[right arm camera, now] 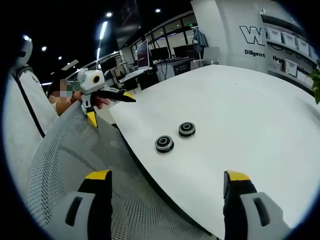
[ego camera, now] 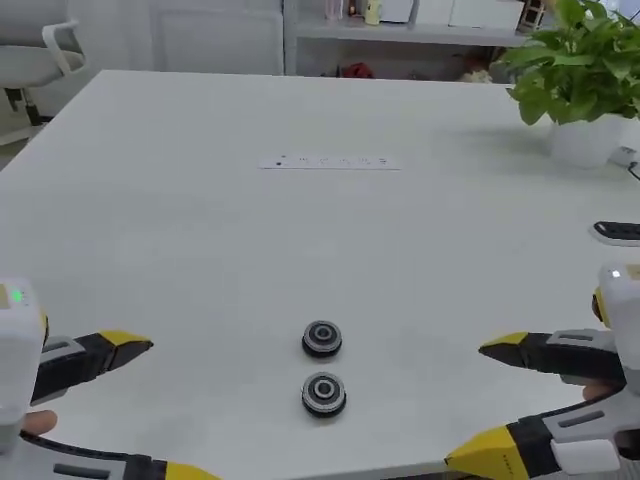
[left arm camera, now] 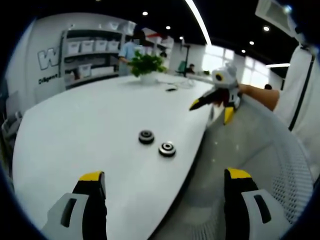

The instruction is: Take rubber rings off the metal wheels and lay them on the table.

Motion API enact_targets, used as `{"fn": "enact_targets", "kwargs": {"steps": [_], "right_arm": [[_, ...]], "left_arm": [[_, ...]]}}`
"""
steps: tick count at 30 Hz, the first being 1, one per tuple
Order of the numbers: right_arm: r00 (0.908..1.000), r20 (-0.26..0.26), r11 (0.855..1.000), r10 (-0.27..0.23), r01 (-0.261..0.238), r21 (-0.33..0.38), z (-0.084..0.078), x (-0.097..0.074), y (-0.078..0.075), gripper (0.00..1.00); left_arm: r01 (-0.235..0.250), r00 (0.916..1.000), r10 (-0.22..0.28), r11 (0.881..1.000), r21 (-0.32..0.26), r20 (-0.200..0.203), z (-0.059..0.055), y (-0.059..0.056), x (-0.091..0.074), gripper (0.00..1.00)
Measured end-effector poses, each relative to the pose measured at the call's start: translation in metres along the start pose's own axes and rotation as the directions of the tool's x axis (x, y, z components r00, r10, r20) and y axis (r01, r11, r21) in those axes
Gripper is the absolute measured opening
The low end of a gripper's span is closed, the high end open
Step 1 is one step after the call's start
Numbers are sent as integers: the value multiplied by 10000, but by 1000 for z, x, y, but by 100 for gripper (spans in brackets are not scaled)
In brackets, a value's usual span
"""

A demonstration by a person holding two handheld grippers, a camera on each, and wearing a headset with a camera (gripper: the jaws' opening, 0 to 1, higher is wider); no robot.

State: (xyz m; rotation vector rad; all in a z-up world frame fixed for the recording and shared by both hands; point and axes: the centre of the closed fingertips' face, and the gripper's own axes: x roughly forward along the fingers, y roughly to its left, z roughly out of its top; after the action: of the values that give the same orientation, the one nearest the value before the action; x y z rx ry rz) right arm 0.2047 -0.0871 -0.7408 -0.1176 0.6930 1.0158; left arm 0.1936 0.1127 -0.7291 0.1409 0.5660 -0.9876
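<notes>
The white worktop (ego camera: 200,230) carries two metal wheels (ego camera: 322,339) lying flat near its front edge. They sit between the left gripper (ego camera: 175,408) and the right gripper (ego camera: 464,404). Both grippers' fingers are spread wide and hold nothing. The right gripper seems slightly nearer. The rubber rings (ego camera: 306,396) appear to be on the wheels.

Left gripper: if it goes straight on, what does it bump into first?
The left gripper would likely meet the nearer metal wheel on the table, ahead between its open jaws. Height is unclear; it might pass above.
</notes>
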Motion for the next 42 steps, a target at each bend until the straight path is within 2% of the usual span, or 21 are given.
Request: {"fn": "enact_targets", "kwargs": {"steps": [4,15,23,26,32,38,42], "right_arm": [[9993,277,9996,-234,229,170,4,-2,-3,88],[9978,578,9984,-337,309,472,9,-3,-5,87],[9980,568,9971,-287,246,721,9,-3,-12,87],[9983,535,9967,-225,182,789,7,-1,-14,87],[9990,438,9970,70,-104,764,5,0,-11,87],[9986,390,9979,363,-383,518,7,0,-9,88],[9987,404,9990,322,-334,297,12,0,-14,87]], "left_arm": [[105,9999,-104,9999,95,-78,-1,-1,1,100],[326,9991,-317,9989,342,-270,2,4,10,100],[477,9989,-478,9975,528,20,23,5,17,100],[752,9969,-766,9951,640,198,32,-2,17,100],[686,9976,-692,9937,886,31,35,-2,20,100],[617,9980,-626,9940,900,73,40,-3,21,100],[670,9976,-685,9928,996,114,46,-7,19,100]]}}
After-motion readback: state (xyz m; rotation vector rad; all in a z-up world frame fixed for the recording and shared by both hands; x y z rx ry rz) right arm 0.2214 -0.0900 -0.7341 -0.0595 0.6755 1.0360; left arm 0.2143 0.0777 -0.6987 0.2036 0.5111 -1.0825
